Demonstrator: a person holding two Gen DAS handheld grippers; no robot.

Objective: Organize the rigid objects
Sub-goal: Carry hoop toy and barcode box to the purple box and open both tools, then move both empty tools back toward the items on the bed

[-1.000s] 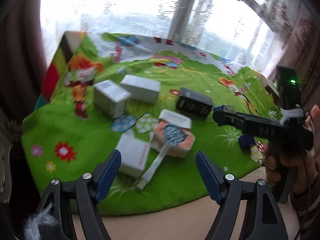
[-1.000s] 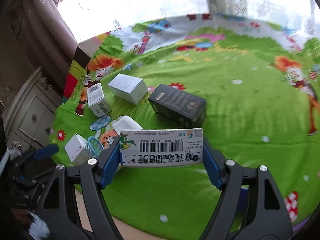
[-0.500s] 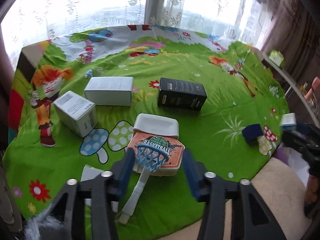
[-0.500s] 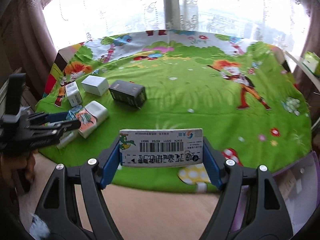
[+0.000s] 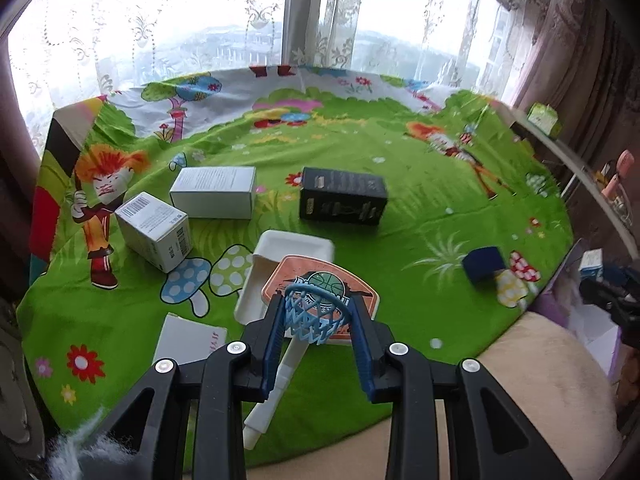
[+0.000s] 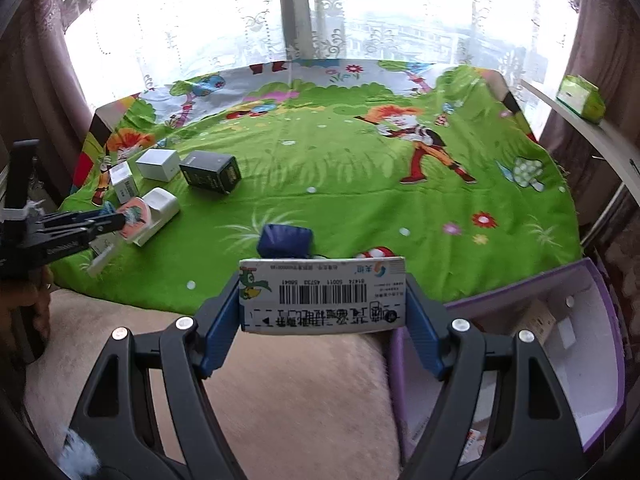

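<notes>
Your left gripper point(image 5: 316, 320) has its jaws squeezed in on the blue hoop point(image 5: 314, 312) of a little toy basketball stand. The blue pads press on the net from both sides. The orange backboard point(image 5: 320, 280) sits just behind the hoop, and the white pole point(image 5: 280, 384) runs down toward you between the jaws. The toy leans on a white tray point(image 5: 280, 264).

Your right gripper point(image 6: 323, 300) has its jaws set wide, and they grip a long white box point(image 6: 323, 296) with a barcode, one pad on each end. The box is above the tan carpet point(image 6: 288, 392), just past the near edge of the mat.

The things lie on a bright green mat point(image 5: 420, 208) with cartoon kids, flowers and mushrooms. Behind it is a big window with lace curtains point(image 5: 200, 28).

On the mat, well behind the toy, are a black box point(image 5: 343, 197), a white box point(image 5: 214, 192) and a barcode box point(image 5: 154, 232). A flat white box point(image 5: 188, 340) lies just left of your left gripper. A small dark blue box point(image 5: 482, 264) sits near the right edge.

A purple bin point(image 6: 568, 360) stands open on the floor, just right of your right gripper, with things already inside. Nothing stands between the long box and the bin.
</notes>
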